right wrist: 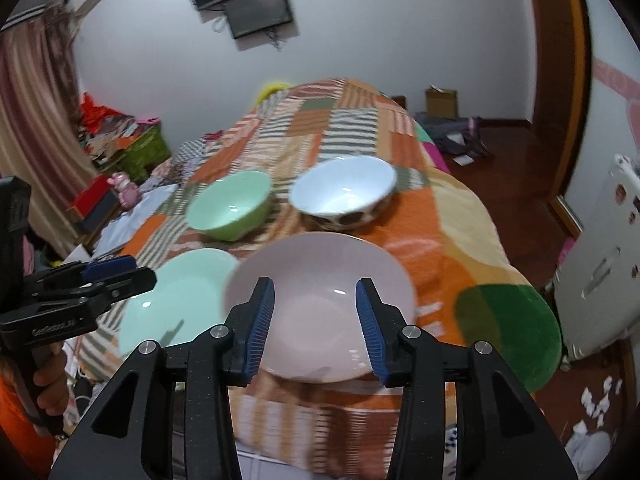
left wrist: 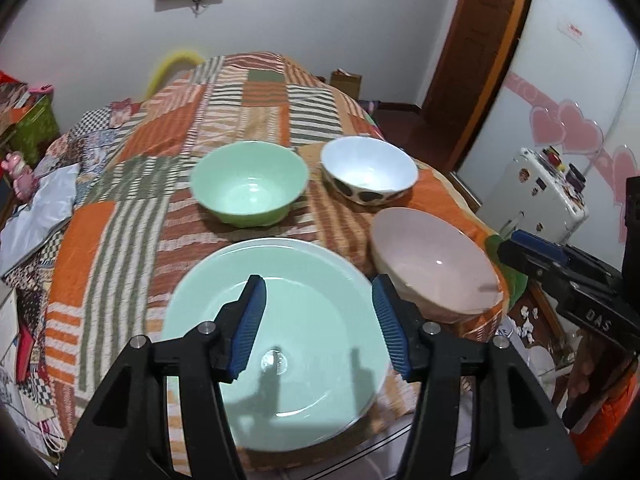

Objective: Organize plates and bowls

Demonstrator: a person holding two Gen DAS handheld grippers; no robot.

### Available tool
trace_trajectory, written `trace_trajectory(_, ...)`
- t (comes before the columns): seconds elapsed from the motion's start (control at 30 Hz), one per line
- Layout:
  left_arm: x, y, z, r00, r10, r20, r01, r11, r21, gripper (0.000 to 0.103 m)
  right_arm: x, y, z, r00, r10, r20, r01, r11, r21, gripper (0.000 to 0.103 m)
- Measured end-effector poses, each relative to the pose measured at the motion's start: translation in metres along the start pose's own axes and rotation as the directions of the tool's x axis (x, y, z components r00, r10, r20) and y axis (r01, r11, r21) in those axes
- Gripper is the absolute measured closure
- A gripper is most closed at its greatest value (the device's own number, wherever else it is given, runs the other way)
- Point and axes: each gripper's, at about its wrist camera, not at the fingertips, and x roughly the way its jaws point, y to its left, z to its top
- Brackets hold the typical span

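Observation:
A mint green plate (left wrist: 276, 320) lies at the front of the quilt, and my left gripper (left wrist: 318, 284) hangs open above it with nothing between its blue pads. To its right rests a pale pink shallow bowl (right wrist: 320, 304), tilted at the quilt's edge. My right gripper (right wrist: 315, 284) stands open over that bowl, its pads clear of it. Farther back sit a green bowl (left wrist: 248, 184) and a white bowl with dark spots (left wrist: 368, 172), side by side and upright. Each gripper also shows at the edge of the other's view.
The dishes rest on an orange and green patchwork quilt (left wrist: 132, 184) whose front edge drops off just below the plate. A white appliance (left wrist: 536, 192) stands to the right beside a wooden door (left wrist: 480, 40). Paper scraps (right wrist: 596, 400) litter the floor; clutter (right wrist: 120, 140) lines the left.

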Motion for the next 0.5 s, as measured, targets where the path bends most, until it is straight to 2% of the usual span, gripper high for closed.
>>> trace_trajectory(0.27,0.041,-0.035,0.008,0.996,-0.038,-0.080,0.042,0.998,0.049,0.048,0.011,-0.036,-0.011,0.998,-0.021,-0.060,0.025,0.998,0.066,0.064)
trace_trajectory(0.5,0.071,-0.054,0.009,0.989,-0.054,-0.140,0.065,0.996,0.068,0.048,0.025,-0.052,-0.017,0.994,0.007,-0.109,0.005,0.994,0.106,0.064)
